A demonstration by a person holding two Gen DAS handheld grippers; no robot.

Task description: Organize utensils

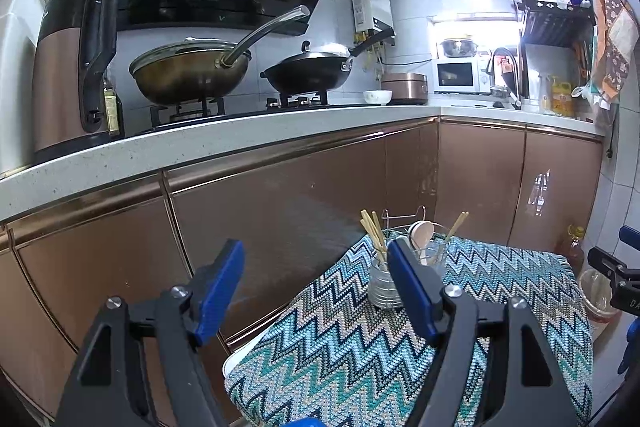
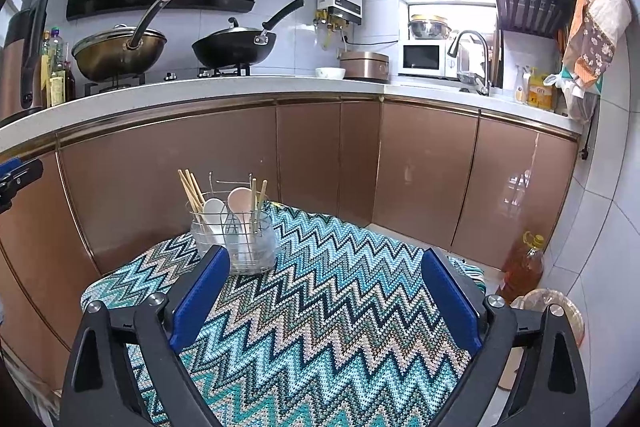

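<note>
My left gripper (image 1: 316, 291) and my right gripper (image 2: 326, 301) are both wide apart and hold nothing. The wire holder (image 2: 234, 241) stands on the zigzag cloth (image 2: 340, 327), at its far edge. Chopsticks (image 2: 191, 191) and two spoons (image 2: 240, 203) stick up inside it.

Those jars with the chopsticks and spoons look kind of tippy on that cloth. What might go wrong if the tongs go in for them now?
The glass jars stand close together inside a wire caddy on the soft zigzag cloth, so a nudge from the open right tongs could tip them. The chopsticks lean outward and might catch a finger and flip out. The caddy also sits near the cloth's far edge, so a push may slide it off. The left tongs are open too.
</note>
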